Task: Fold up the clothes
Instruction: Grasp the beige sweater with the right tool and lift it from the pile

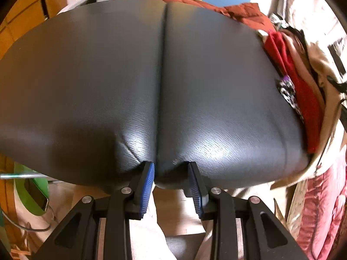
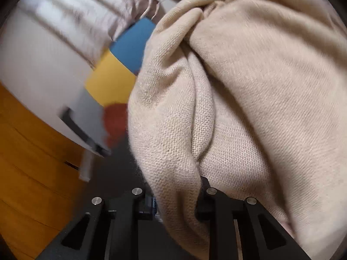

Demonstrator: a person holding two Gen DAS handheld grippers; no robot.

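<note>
Where beige knit [image 2: 249,99] filled the right view, the right hand-held gripper [image 2: 176,205] probably pinched its near fold, pads buried. The left hand-held gripper [image 1: 171,186] stood apart, unclamped, over the dark cushion [image 1: 130,86].

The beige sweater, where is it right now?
In the right wrist view the beige sweater fills the right side, bunched between the right gripper fingers. In the left wrist view it lies at the right edge, beside red cloth.

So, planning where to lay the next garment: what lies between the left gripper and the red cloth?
Only bare black cushion lies between the left gripper and the red cloth, as the left wrist view shows.
</note>
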